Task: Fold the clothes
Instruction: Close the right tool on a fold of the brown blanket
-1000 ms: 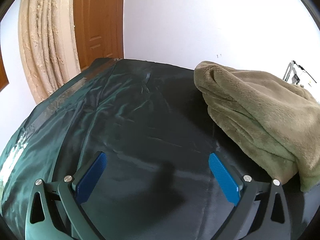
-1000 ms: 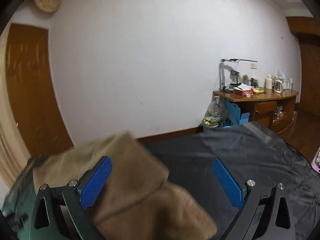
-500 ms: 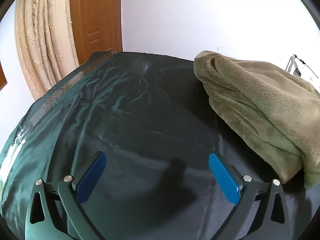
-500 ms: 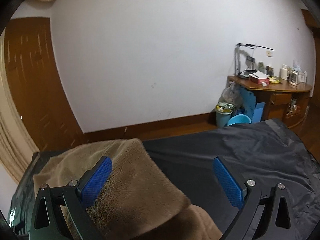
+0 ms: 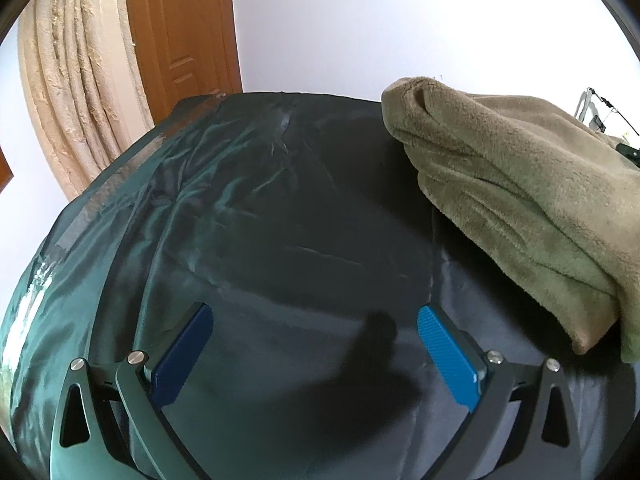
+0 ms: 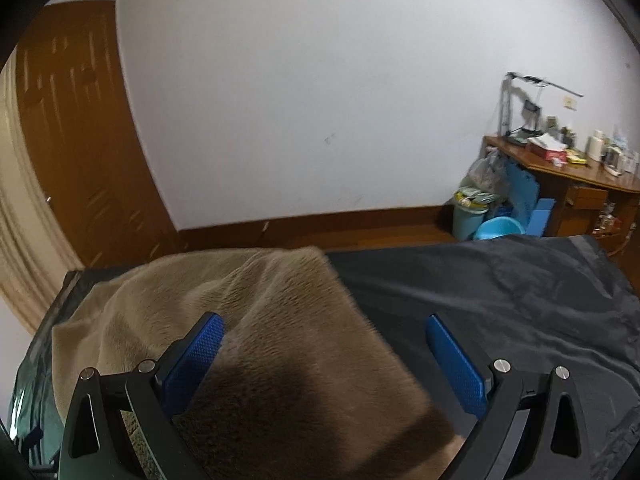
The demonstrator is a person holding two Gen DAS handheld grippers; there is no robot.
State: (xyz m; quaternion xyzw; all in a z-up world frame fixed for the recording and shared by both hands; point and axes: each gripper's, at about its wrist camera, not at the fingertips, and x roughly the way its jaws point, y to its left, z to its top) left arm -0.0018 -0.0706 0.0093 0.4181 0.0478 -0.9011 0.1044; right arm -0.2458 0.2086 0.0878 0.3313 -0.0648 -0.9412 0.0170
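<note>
Since 1 s ago the right claw has been swung and lowered over the fleece garment, pads apart, nothing gripped. Left claw is kept wide, empty, above the dark sheet; garment lies at 2 o'clock there, bunched. A regrasp is judged imminent.

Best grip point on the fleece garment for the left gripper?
Probably the near corner of the fleece garment, where stacked layers end in a free edge on the dark sheet. The open left gripper would come from its left, low along the sheet, pinching that edge.
</note>
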